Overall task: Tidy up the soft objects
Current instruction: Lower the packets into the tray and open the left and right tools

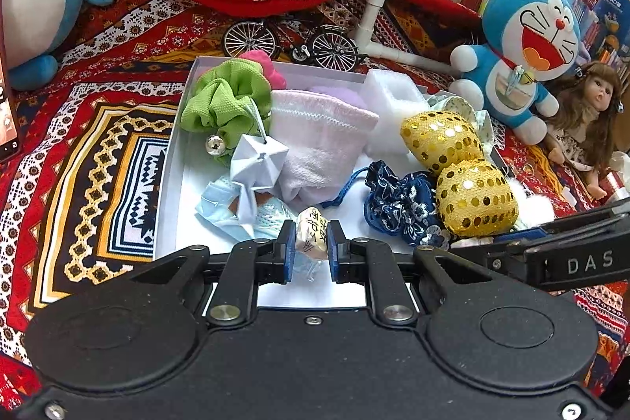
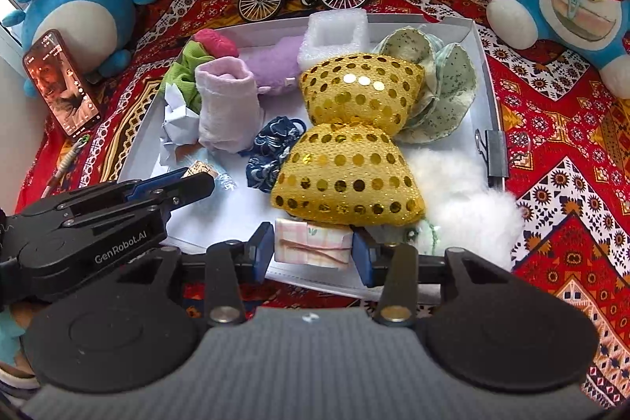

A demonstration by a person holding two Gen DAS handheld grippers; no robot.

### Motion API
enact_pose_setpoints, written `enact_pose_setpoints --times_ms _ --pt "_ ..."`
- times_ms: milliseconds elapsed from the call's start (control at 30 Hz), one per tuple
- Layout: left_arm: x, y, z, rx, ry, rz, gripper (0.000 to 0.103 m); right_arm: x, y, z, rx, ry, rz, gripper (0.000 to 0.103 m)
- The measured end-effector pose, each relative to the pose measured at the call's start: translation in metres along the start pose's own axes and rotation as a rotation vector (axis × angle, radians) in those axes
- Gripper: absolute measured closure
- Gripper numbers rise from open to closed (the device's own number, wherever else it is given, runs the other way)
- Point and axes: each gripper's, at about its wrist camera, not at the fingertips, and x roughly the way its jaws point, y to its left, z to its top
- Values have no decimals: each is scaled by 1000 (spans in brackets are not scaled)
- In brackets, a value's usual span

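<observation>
A shallow white cardboard tray (image 2: 478, 38) sat on a red patterned cloth (image 2: 559, 113), crowded with soft things. Along the tray's far edge lay a green scrunchie (image 1: 220, 101), a pale pink sock (image 1: 315, 140), a lilac plush piece (image 2: 277, 63), a white foam block (image 2: 334, 38) and a stack of green fabric rounds (image 2: 441, 85). A gold sequined bow (image 2: 350, 144) filled the tray's middle, with a navy drawstring pouch (image 2: 271, 152) touching it and white stuffing (image 2: 464, 199) in the near right corner. Blue plush toys, a doll, a phone and a model bicycle stood on the cloth outside the tray.

The left gripper (image 1: 311, 241) hovered over the tray's near left corner, its fingers clamped on a small wrapped candy with printed characters (image 1: 313, 233). The right gripper (image 2: 313, 248) pointed steeply down at the tray's near edge. Its fingers stood apart on either side of a folded pink-checked cloth bundle tied with a rubber band (image 2: 311, 243), and whether the pads touched it could not be told.

The step in hand looked like setting both small items into the tray. The next move probably called for lowering the candy onto the bare tray floor near the light blue packet (image 1: 232, 211), spreading the left fingers, and lifting both grippers away without dragging the bow.
</observation>
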Motion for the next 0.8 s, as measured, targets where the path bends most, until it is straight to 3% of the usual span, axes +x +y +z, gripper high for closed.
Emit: enact_pose_setpoints --times_ms 367,533,800 --pt "5 -6 0 25 -18 25 86 7 -10 -11 6 -54 6 50" --pt "-2 -9 -1 32 -43 41 65 -2 -9 -15 1 -98 28 42" --pt "-34 -10 3 21 -125 69 45 -43 -9 -22 -19 -231 84 29"
